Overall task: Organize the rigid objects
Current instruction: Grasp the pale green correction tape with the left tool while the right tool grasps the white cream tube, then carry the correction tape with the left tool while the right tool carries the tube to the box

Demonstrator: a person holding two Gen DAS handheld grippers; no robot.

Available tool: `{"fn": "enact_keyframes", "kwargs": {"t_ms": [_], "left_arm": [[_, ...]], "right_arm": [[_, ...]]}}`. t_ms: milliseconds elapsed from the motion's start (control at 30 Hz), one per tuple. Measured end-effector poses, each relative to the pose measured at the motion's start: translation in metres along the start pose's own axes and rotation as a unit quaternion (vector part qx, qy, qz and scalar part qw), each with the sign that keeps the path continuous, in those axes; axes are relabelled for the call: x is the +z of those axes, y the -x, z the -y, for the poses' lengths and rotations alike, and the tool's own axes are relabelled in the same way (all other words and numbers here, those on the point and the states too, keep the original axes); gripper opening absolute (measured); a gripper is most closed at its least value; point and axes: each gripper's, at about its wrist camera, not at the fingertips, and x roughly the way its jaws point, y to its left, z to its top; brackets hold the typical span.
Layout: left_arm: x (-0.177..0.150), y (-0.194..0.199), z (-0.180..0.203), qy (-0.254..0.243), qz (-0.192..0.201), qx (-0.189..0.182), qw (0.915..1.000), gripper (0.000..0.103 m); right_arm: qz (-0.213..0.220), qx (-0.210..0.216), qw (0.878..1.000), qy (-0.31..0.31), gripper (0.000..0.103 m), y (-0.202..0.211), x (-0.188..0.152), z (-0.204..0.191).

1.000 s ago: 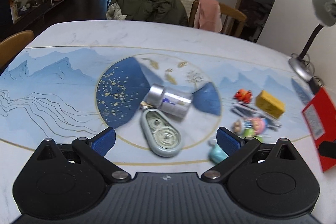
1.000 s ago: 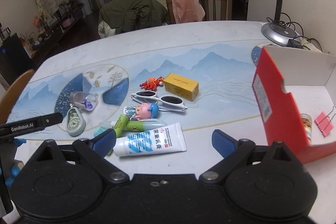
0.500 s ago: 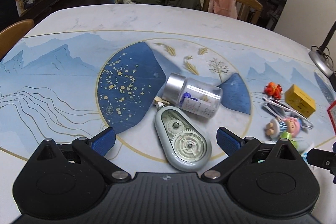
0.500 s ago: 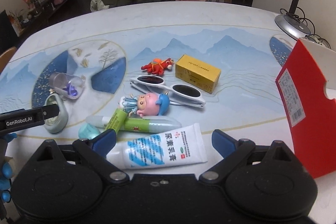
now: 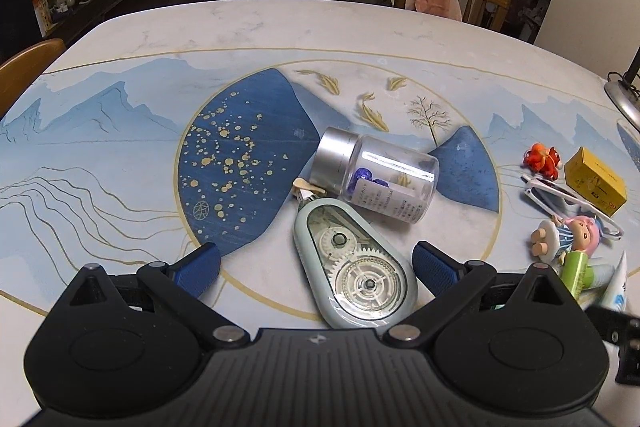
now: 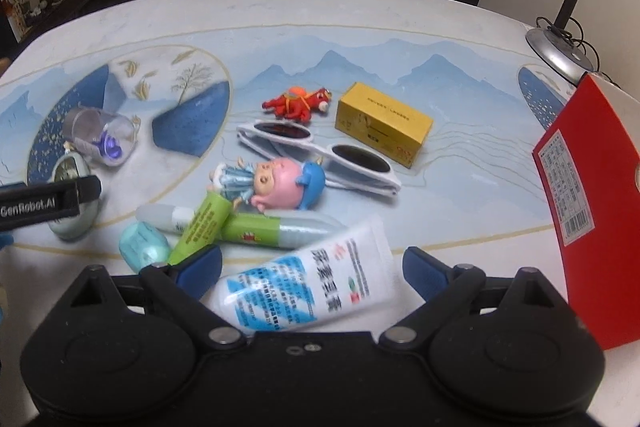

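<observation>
two tubes (image 6: 304,291), one jar (image 5: 374,175), one doll (image 6: 276,183), one sunglasses (image 6: 320,151), two boxes (image 6: 382,125).

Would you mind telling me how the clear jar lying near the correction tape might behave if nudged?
The jar lies on its side, so it will probably roll. It looks nearly empty, holding a few purple pieces, so likely light. Its smooth wall may be slippery.

Correction tape dispenser (image 5: 352,267) lies between the left gripper's (image 5: 316,265) spread fingers (image 5: 434,265).

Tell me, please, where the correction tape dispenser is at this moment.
In the left wrist view, the correction tape dispenser lies flat on the table, between the left gripper's open jaws, its tip beside the silver-capped clear jar.
</observation>
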Motion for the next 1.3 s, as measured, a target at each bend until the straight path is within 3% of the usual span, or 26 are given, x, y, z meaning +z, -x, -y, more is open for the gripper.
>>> {"fn": "enact_keyframes", "kwargs": {"t_ms": [267,400,600,767,933,1300], "left_arm": [[-0.004,0.000,-0.003,0.000,0.007,-0.002,1.0000,0.103],[-0.006,0.003,-0.005,-0.001,0.012,0.000,0.9999,0.099],[-0.008,0.008,-0.006,-0.016,0.019,0.015,0.9996,0.081],[-0.007,0.012,-0.011,-0.019,0.026,0.016,0.9994,0.052],[-0.007,0.014,-0.014,-0.016,0.023,0.004,0.9996,0.051],[-0.020,0.037,-0.016,0.008,0.019,-0.017,0.9996,0.051]], "right_arm": [[-0.017,-0.005,1.000,0.009,0.097,0.008,-0.023,0.013],[-0.029,-0.006,1.000,0.006,0.089,0.007,-0.032,0.019],[-0.026,-0.001,1.000,0.006,0.082,0.012,-0.039,0.024],[-0.025,0.014,1.000,0.007,0.070,0.018,-0.044,0.026],[-0.025,0.034,0.999,0.010,0.041,0.023,-0.045,0.027],[-0.010,0.058,0.998,-0.003,0.035,0.045,-0.049,0.046]]}}
